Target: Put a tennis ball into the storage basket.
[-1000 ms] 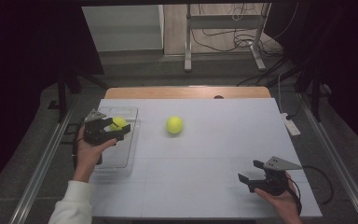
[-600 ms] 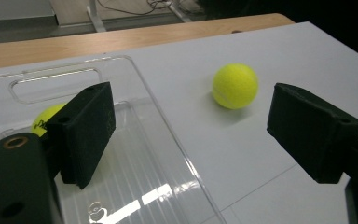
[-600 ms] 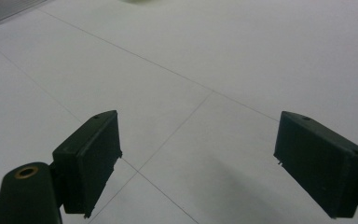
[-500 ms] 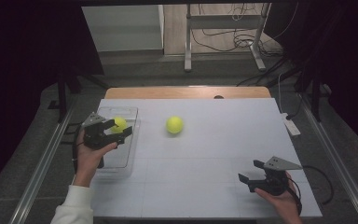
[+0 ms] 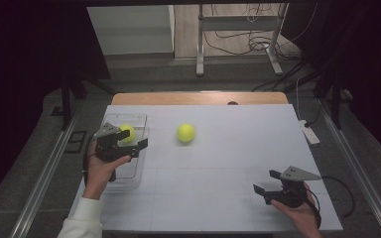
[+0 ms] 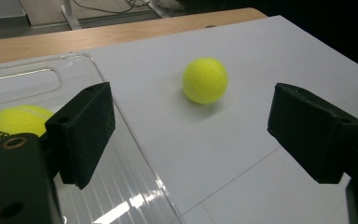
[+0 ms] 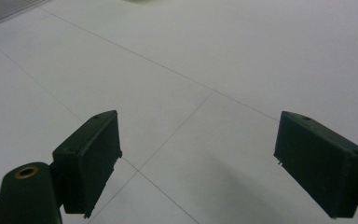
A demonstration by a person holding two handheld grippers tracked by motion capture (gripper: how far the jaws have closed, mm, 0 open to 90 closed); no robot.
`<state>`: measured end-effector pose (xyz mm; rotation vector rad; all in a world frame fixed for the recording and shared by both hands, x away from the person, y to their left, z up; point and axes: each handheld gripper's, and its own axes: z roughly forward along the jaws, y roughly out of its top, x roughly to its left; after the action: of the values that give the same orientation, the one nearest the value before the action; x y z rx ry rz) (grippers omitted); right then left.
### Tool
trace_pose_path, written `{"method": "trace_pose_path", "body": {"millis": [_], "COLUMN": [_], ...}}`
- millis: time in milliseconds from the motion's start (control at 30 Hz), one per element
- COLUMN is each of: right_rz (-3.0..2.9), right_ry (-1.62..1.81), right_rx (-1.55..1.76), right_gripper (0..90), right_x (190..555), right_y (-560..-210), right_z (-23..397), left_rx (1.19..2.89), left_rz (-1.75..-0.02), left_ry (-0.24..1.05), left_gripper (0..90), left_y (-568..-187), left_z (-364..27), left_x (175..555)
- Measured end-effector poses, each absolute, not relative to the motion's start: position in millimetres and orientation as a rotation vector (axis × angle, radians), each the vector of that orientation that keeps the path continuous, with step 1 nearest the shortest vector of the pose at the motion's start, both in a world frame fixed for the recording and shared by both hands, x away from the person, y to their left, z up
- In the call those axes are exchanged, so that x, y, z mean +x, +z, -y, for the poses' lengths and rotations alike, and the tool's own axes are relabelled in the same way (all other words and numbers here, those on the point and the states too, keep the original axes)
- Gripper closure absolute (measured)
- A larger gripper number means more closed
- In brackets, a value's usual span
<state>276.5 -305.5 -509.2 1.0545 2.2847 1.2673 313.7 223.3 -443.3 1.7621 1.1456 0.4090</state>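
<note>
Risk entry: left gripper (image 5: 131, 144), jaws spread and empty, left of frame centre; loose tennis ball (image 5: 185, 132) may roll away if nudged off-centre; right gripper (image 5: 268, 182), lower right, likewise spread.

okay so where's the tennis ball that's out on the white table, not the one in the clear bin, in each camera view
High view: the loose tennis ball lies left of centre on the table.
Left gripper view: ball up the middle, between the open jaws, on the bare table.
Right gripper view: a yellow-green sliver at the top edge may be it; I cannot tell.
Shared landmark: the clear bin to its left.
</note>
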Motion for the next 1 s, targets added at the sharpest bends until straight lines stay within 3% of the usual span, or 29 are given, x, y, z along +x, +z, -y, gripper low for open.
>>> {"method": "trace_pose_path", "body": {"millis": [1000], "right_rz": [-2.253], "right_ry": [1.299], "right_rx": [1.091], "right_gripper": [14.7], "right_x": [276], "right_y": [-507], "right_z": [310], "left_rx": [1.783], "left_rz": [-1.080], "left_ry": [0.365], "left_gripper": [15.4], "left_y": [-443], "left_z": [-198], "left_x": [316]}}
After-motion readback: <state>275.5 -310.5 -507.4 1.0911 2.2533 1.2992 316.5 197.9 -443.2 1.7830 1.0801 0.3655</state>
